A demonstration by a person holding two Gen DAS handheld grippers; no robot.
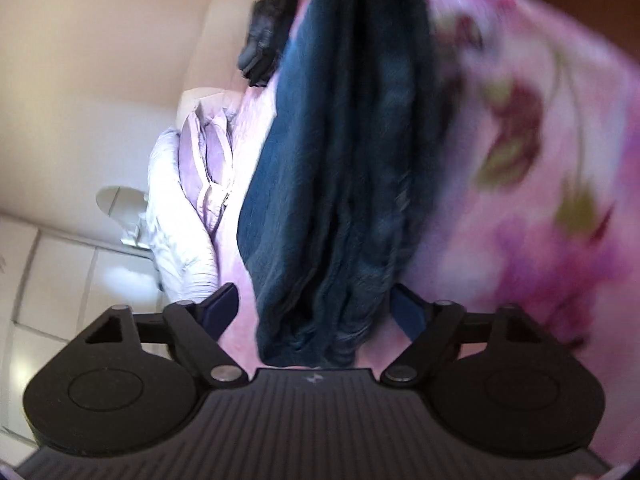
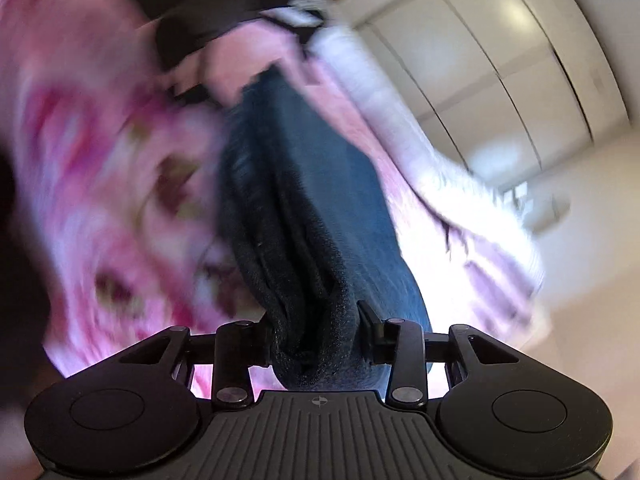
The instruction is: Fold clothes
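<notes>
A dark blue garment [image 1: 340, 168] hangs bunched in long folds over a pink flowered bedspread [image 1: 540, 140]. In the left wrist view its gathered end sits between the fingers of my left gripper [image 1: 316, 312], whose jaws stand wide apart with a gap to the cloth on the left side. In the right wrist view my right gripper [image 2: 316, 332] is shut on a thick bunch of the same dark blue garment [image 2: 308, 208]. The right view is blurred by motion.
A lilac and white quilt [image 1: 192, 208] lies crumpled at the bed's edge. A black garment [image 1: 264, 32] lies beyond the blue one. White tiled floor [image 1: 60, 264] and a cream wall [image 1: 100, 40] are at left. Other dark clothes [image 2: 200, 20] lie on the bedspread [image 2: 100, 140].
</notes>
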